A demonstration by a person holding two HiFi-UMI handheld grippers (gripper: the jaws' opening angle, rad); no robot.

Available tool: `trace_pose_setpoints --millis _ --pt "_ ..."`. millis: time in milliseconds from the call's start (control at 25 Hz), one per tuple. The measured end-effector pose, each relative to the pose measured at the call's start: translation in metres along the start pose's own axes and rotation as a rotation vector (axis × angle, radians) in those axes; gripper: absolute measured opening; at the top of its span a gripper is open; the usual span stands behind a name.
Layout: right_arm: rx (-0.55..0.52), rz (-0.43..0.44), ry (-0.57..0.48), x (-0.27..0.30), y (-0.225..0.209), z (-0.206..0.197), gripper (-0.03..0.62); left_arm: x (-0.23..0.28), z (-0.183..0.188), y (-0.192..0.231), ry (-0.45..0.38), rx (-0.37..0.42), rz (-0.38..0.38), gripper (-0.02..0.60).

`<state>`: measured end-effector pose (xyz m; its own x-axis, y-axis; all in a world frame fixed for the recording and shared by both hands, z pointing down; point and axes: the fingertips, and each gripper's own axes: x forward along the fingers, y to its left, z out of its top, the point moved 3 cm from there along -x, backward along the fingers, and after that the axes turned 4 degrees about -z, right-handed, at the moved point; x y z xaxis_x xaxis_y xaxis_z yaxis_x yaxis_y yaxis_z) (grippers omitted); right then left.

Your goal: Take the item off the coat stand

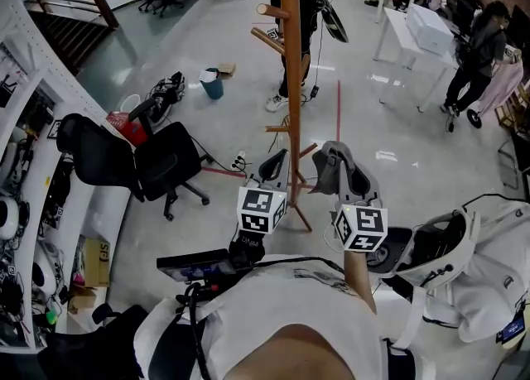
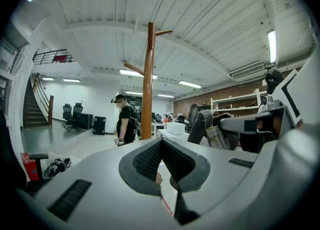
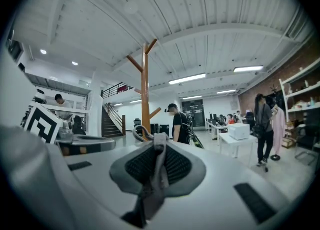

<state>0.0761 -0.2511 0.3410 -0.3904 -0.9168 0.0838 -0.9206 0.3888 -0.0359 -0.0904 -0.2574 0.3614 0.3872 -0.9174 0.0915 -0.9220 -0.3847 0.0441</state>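
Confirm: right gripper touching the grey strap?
Touching. The right gripper view shows the right gripper with its jaws closed on the strap, which runs between them with no gap.

Bright, even indoor light from ceiling strip lights (image 3: 186, 78), up and to the right of the coat stand (image 3: 145, 91). White glare patches on the glossy floor (image 1: 364, 130) right of the stand. Heavy fisheye bending and a dark round vignette away from the stand in both gripper views. Sharp and straight at the stand itself. Blurred, out of focus below it: grey strap (image 3: 157, 174) nearest the lens.
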Motion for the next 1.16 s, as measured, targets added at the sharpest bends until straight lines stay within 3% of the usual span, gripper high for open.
trace_pose_setpoints --millis 280,600,1160 --pt "-0.007 -0.006 -0.009 0.01 -0.013 0.01 0.034 0.014 0.007 0.002 0.003 -0.01 0.007 0.005" --pt "-0.011 -0.009 -0.014 -0.005 0.009 -0.005 0.034 -0.01 -0.01 0.005 0.004 -0.014 -0.001 0.005" --pt "-0.013 0.007 -0.01 0.002 0.007 -0.007 0.034 -0.001 -0.012 0.007 0.008 -0.014 -0.007 0.005"
